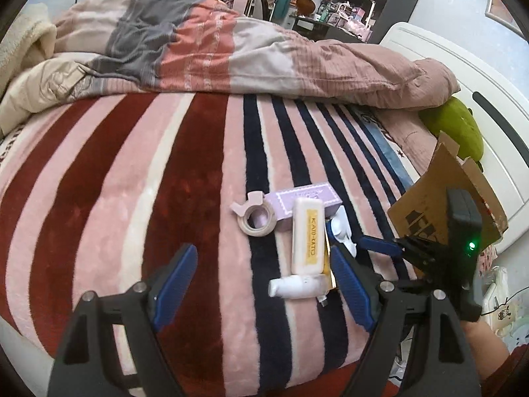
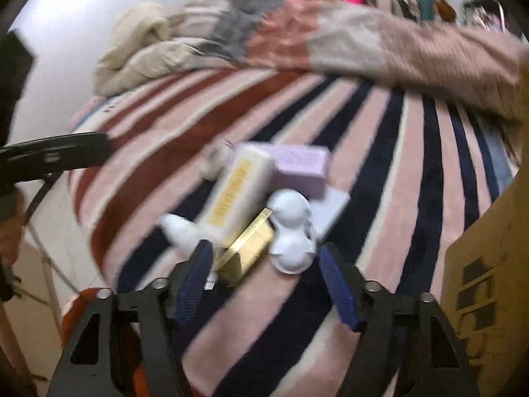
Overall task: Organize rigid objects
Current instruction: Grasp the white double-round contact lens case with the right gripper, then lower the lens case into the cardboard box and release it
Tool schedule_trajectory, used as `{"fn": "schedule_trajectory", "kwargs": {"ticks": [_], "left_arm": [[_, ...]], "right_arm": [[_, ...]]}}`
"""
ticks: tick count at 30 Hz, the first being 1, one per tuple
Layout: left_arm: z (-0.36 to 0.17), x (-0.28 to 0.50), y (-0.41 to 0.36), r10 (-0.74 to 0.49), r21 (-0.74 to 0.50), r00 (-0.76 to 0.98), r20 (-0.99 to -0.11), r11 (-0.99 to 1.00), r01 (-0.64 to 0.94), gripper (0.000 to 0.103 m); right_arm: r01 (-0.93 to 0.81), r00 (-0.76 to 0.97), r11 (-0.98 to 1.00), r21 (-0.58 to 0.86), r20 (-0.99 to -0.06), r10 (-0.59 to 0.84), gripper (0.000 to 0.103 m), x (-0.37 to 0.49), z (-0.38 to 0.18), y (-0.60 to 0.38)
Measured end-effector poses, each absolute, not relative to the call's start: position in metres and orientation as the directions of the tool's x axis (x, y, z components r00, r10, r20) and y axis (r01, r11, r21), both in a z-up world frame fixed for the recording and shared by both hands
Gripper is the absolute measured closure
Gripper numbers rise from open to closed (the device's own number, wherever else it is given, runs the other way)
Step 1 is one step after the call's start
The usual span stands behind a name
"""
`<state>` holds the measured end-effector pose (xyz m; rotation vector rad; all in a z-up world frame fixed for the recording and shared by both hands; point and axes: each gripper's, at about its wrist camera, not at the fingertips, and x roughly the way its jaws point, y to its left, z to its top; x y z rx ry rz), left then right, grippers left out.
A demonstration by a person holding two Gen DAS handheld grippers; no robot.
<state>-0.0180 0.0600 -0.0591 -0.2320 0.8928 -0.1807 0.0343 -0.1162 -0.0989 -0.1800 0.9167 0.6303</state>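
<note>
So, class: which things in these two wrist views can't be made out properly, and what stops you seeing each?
- Gold box, left wrist view: mostly hidden under the cream tube.
- Tube label, right wrist view: unreadable through motion blur.
- Tape roll, right wrist view: blurred and partly behind the tube.
- Cardboard box, right wrist view: cut off by the right edge.
- White plastic piece, left wrist view: partly covered by the left gripper's finger.

Fleecy blanket [image 1: 185, 182]; glossy gold box [image 2: 246, 253]
</note>
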Motion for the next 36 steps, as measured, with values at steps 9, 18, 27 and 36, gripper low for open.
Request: {"fn": "schedule_trajectory", "kwargs": {"ticks": [9,18,27,36], "left_arm": [[-0.059,-0.007,0.046,-0.27,-0.285,0.604,-0.75,0.956,0.074,0.023],[-0.04,-0.011,0.018,-0.315,-0.289,0.593,-0.741,0.947,0.142,0.023],[0.021,-0.015,-0.03,-0.529,-0.403,0.589,-0.611,0.848,0.343,0.079],[0.065,0.019,-0.131,-0.581,-0.329,0.543,-0.606,0.805,0.494,0.084]], "right_arm": [[-0.549,0.421,0.814,0.192,-0.778,0.467,0.077,0.055,-0.103,-0.13],[-0.613,0.474,0.787,0.072,-0.763,0.439,0.077,0.024,-0.081,-0.123],[-0.71,0.519,0.699,0.087,-0.607,0.602,0.077,-0.017,0.017,-0.132],[-0.62,0.644,0.782,0.061,-0.531,0.551,0.077,-0.018,0.059,-0.216]]}}
